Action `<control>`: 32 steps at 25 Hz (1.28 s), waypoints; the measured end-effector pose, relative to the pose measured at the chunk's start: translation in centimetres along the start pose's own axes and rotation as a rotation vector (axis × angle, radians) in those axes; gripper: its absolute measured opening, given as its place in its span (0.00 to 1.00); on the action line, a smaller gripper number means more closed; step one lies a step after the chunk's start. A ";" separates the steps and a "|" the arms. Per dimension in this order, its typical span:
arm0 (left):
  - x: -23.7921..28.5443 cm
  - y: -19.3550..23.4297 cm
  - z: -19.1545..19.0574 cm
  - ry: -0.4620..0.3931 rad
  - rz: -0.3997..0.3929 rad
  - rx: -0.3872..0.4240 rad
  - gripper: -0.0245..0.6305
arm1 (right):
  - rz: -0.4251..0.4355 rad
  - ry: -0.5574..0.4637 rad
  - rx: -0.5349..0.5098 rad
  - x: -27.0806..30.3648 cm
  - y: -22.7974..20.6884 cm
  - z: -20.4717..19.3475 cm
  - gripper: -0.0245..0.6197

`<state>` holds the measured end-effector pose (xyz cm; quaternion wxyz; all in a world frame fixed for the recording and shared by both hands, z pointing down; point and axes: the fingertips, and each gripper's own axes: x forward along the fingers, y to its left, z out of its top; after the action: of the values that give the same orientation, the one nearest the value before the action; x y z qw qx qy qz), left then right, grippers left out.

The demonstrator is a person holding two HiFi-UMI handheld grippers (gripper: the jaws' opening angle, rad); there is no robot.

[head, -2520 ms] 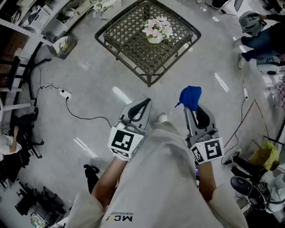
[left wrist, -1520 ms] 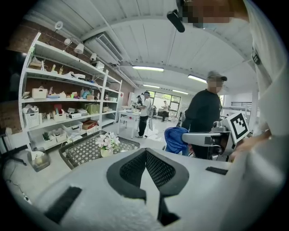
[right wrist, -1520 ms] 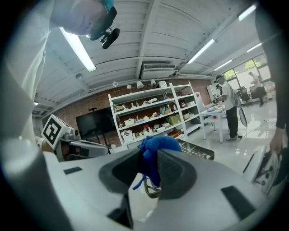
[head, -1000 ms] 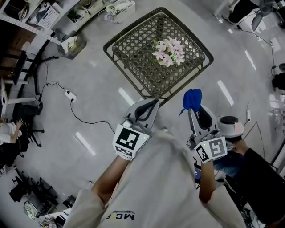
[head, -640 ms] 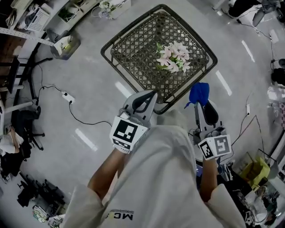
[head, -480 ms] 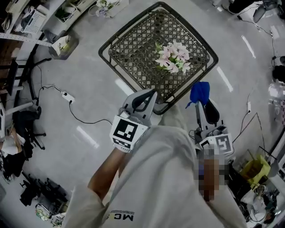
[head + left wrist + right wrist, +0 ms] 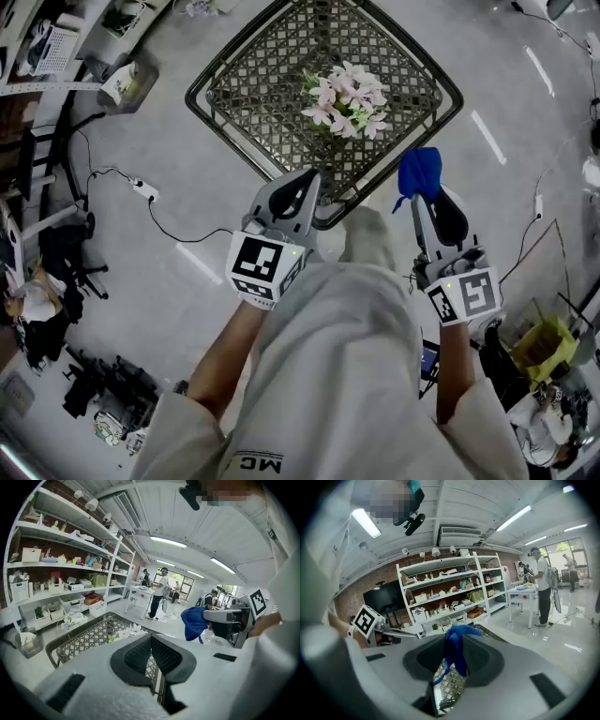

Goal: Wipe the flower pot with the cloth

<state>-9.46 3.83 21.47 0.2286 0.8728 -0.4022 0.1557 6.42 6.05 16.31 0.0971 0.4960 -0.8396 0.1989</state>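
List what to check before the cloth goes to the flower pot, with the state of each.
1. Cloth gripped: the blue cloth sits clamped between the jaws of the right hand-held gripper. Ok.
2. Other hand free: the left hand-held gripper has its jaws together with nothing between them. Ok.
3. Pot in sight: the flowers show on the lattice table, but the flower pot beneath them is hidden. Cannot tell.
4. Cloth on the pot: it hangs off the table's near edge, apart from the flowers. Not ok.
5. Way in: only the flowers stand on the lattice. Ok.
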 end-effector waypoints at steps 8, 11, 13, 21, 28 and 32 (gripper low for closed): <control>4.6 1.5 -4.0 0.057 0.082 -0.088 0.07 | 0.061 0.030 0.007 2.1 -2.6 -2.9 0.20; 6.0 2.7 -5.2 0.069 0.109 -0.092 0.07 | 0.088 0.047 0.005 3.2 -3.3 -4.2 0.20; 7.0 3.4 -6.2 0.080 0.118 -0.098 0.07 | 0.100 0.060 0.004 4.0 -3.8 -5.2 0.20; 10.7 6.9 -9.9 0.104 0.156 -0.116 0.07 | 0.099 0.080 0.003 6.8 -5.7 -8.3 0.20; 14.5 9.6 -11.6 0.105 0.159 -0.111 0.09 | 0.075 0.098 0.018 8.2 -6.6 -10.9 0.20; 16.4 10.7 -12.3 0.130 0.142 -0.108 0.25 | 0.052 0.097 0.032 8.6 -7.0 -11.9 0.20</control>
<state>-8.53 -6.13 42.31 0.2894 0.8166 -0.4549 0.2059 7.88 1.31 31.78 0.1244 0.4654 -0.8432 0.2386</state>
